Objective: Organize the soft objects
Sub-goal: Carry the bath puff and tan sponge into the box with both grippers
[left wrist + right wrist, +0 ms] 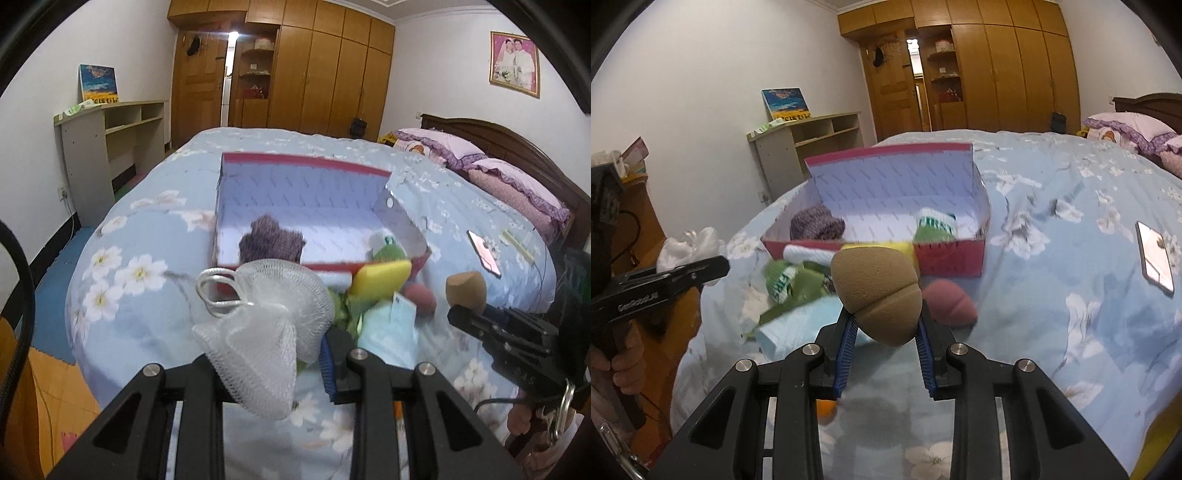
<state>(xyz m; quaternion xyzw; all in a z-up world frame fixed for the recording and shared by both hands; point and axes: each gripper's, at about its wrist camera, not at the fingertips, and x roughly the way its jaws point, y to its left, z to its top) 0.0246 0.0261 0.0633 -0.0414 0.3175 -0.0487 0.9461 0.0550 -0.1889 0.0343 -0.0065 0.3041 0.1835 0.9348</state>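
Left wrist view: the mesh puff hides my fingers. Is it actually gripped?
Observer: Yes. Seen side-on, the left gripper is shut on the white mesh puff.
Operator: And the right one?
Observer: The right gripper pinches the tan sponge between both blue pads.
Operator: Any space in the box?
Observer: Yes. The red box has bare floor between the purple knit and the green sock.

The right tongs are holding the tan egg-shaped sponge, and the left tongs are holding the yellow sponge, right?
Not quite. The right tongs do hold the tan egg-shaped sponge, but the left tongs hold a white mesh bath pouf, not the yellow sponge. The left wrist view shows the yellow sponge lying on the bed by the red cardboard box.
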